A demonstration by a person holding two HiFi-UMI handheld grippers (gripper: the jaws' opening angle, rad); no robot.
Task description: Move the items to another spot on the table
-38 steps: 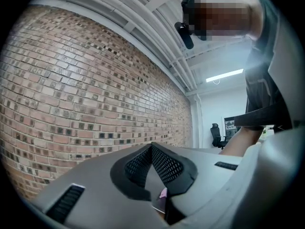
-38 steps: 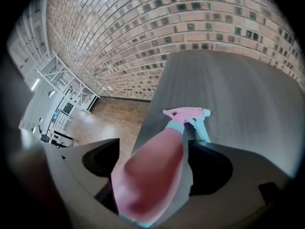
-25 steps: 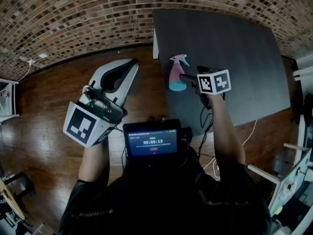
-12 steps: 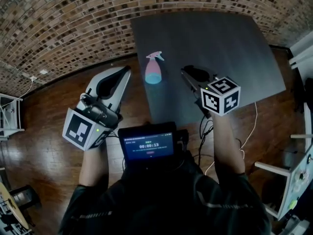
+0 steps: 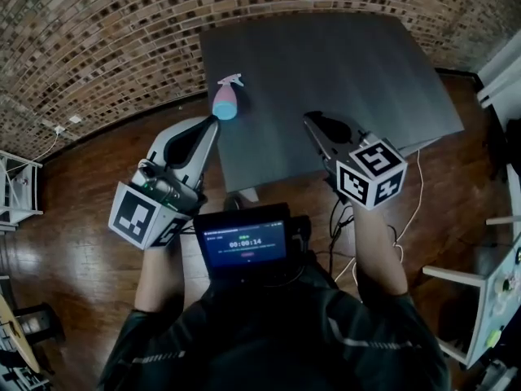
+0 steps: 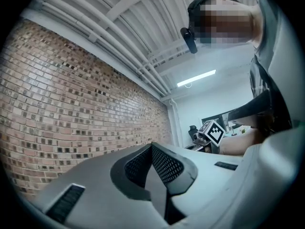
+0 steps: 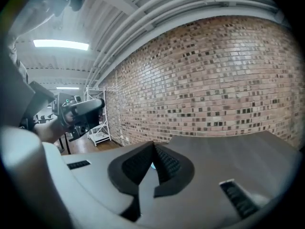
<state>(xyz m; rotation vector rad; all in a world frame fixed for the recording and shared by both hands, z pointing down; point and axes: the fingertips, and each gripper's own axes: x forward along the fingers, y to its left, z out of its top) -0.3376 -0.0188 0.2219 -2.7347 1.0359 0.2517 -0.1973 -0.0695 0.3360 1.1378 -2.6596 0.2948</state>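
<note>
The spray bottle (image 5: 225,100) stands, apparently upright, near the left edge of the table (image 5: 342,63), just ahead of the left gripper (image 5: 212,122), whose jaws meet empty. The right gripper (image 5: 311,120), farther off, has just closed on nothing.

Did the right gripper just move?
Yes: the right gripper drew back from the pink spray bottle toward the dark table's near edge; its jaws just closed, empty.
</note>
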